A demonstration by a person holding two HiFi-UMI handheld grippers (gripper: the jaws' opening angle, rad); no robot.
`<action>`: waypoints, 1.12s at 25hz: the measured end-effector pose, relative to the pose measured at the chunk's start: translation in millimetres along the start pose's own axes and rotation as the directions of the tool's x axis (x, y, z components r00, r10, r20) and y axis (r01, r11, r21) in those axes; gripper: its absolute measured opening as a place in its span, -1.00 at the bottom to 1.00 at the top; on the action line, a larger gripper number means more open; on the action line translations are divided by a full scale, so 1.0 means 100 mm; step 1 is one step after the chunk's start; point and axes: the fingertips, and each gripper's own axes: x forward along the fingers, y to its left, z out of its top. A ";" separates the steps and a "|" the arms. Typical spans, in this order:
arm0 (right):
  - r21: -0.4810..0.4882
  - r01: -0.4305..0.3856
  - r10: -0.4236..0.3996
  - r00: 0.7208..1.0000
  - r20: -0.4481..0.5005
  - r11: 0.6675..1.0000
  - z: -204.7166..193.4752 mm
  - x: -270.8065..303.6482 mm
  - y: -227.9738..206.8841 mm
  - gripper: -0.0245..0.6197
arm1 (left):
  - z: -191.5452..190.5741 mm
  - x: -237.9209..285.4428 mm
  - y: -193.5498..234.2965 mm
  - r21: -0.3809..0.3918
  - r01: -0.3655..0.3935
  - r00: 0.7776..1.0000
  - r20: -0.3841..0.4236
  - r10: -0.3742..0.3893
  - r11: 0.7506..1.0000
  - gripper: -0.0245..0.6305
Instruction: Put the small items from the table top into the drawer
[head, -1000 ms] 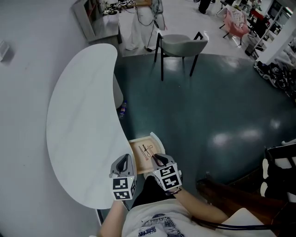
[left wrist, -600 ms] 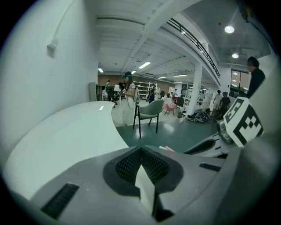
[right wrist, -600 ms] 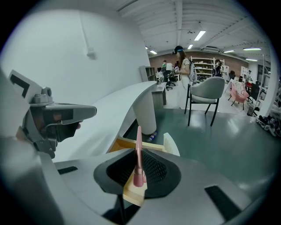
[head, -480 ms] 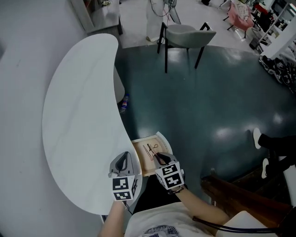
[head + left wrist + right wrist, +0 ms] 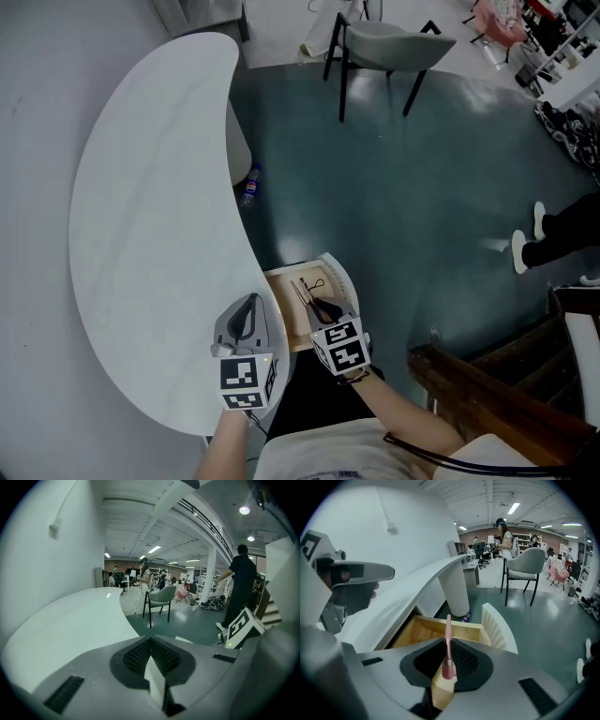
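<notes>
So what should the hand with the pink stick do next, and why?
Probably ease the right gripper down into the open drawer: its jaws pinch a pink pen that points out over the wooden inside, likely not yet low enough to drop gently.

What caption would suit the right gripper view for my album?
Right gripper clamps a slim pink stick, aimed at the open wooden drawer.

Left gripper (image 5: 249, 305) jaws together; right gripper (image 5: 323, 309) jaws pinching pink stick (image 5: 448, 644)
</notes>
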 end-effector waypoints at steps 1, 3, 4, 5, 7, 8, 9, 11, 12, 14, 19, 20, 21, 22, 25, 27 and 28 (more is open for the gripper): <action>-0.001 -0.007 0.007 1.000 -0.006 1.000 -0.03 0.05 0.01 -0.72 | -0.01 0.01 0.00 -0.001 0.002 1.000 -0.004 -0.002 1.000 -0.88; -0.009 -0.022 0.022 1.000 -0.019 1.000 -0.09 0.15 0.04 -0.72 | -0.03 0.03 0.02 0.002 0.001 1.000 -0.011 -0.001 1.000 -0.88; -0.015 -0.028 0.027 0.999 -0.025 1.000 -0.12 0.19 0.06 -0.72 | -0.04 0.04 0.03 0.002 0.001 1.000 -0.013 -0.001 1.000 -0.88; -0.021 -0.033 0.032 0.999 -0.029 0.999 -0.14 0.23 0.07 -0.72 | -0.04 0.05 0.03 0.000 0.001 1.000 -0.013 -0.001 1.000 -0.88; -0.032 -0.045 0.044 0.998 -0.038 0.998 -0.17 0.32 0.10 -0.72 | -0.05 0.08 0.04 -0.004 0.001 1.000 -0.014 -0.001 1.000 -0.88; -0.035 -0.051 0.049 0.998 -0.046 0.998 -0.18 0.35 0.11 -0.72 | -0.06 0.09 0.04 -0.004 0.000 1.000 -0.016 0.000 1.000 -0.88; -0.036 -0.055 0.053 0.997 -0.058 0.998 -0.19 0.38 0.12 -0.72 | -0.07 0.11 0.05 -0.003 -0.001 1.000 -0.018 0.001 1.000 -0.88; -0.036 -0.054 0.051 0.995 -0.086 0.998 -0.21 0.43 0.12 -0.72 | -0.09 0.14 0.07 -0.003 -0.003 1.000 -0.021 0.003 1.000 -0.88; -0.038 -0.048 0.044 0.994 -0.103 0.998 -0.23 0.45 0.11 -0.72 | -0.09 0.14 0.09 -0.004 -0.005 1.000 -0.022 0.005 1.000 -0.88; -0.046 -0.035 0.028 0.990 -0.135 0.998 -0.27 0.48 0.10 -0.72 | -0.10 0.17 0.13 -0.006 -0.011 1.000 -0.024 0.011 1.000 -0.88; -0.049 -0.026 0.019 0.990 -0.142 0.998 -0.24 0.51 0.10 -0.72 | -0.11 0.22 0.22 -0.008 -0.020 0.999 -0.031 0.020 1.000 -0.88; -0.038 -0.031 0.026 0.990 -0.137 0.999 -0.21 0.51 0.12 -0.72 | -0.11 0.22 0.23 -0.009 -0.019 0.999 -0.033 0.019 1.000 -0.88; -0.026 -0.038 0.034 0.991 -0.131 0.999 -0.18 0.51 0.13 -0.72 | -0.11 0.23 0.23 -0.010 -0.018 0.999 -0.034 0.018 1.000 -0.88; -0.018 -0.044 0.041 0.991 -0.127 0.999 -0.15 0.51 0.15 -0.72 | -0.12 0.22 0.24 -0.011 -0.018 0.999 -0.034 0.017 1.000 -0.88; -0.023 -0.059 0.056 0.988 -0.143 0.998 -0.14 0.59 0.19 -0.72 | -0.16 0.21 0.24 -0.016 -0.018 0.999 -0.039 0.017 1.000 -0.88; -0.033 -0.070 0.063 0.982 -0.177 0.997 -0.18 0.65 0.19 -0.72 | -0.18 0.21 0.26 -0.022 -0.018 0.999 -0.043 0.017 1.000 -0.88; -0.035 -0.075 0.067 0.979 -0.192 0.997 -0.20 0.68 0.18 -0.72 | -0.18 0.21 0.27 -0.023 -0.018 0.999 -0.043 0.017 1.000 -0.88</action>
